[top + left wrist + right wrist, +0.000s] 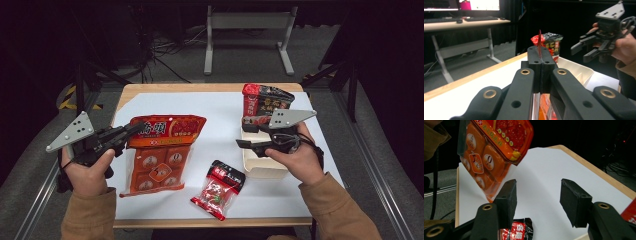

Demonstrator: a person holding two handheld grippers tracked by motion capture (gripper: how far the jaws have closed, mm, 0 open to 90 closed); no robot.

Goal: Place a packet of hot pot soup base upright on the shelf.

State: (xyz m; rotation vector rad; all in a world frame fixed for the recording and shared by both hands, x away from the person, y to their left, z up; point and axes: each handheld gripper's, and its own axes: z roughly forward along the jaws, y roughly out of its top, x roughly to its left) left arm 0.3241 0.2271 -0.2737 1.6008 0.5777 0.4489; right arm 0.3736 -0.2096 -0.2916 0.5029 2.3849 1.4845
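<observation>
1. The high view shows the left gripper [131, 131] pinching the top corner of the orange snack bag [160, 155], which hangs tilted with its lower end at the white table [220, 125].
2. The left gripper view shows those jaws pressed together on the bag's thin red edge [539, 40], with a red-and-black packet [550, 43] standing in a cream tray [576, 70] beyond them.
3. The right gripper [245, 134] hovers over the tray, and the right gripper view shows its jaws about half open with nothing between them.
4. A small red candy bag [520, 230] lies just below those jaws.
</observation>
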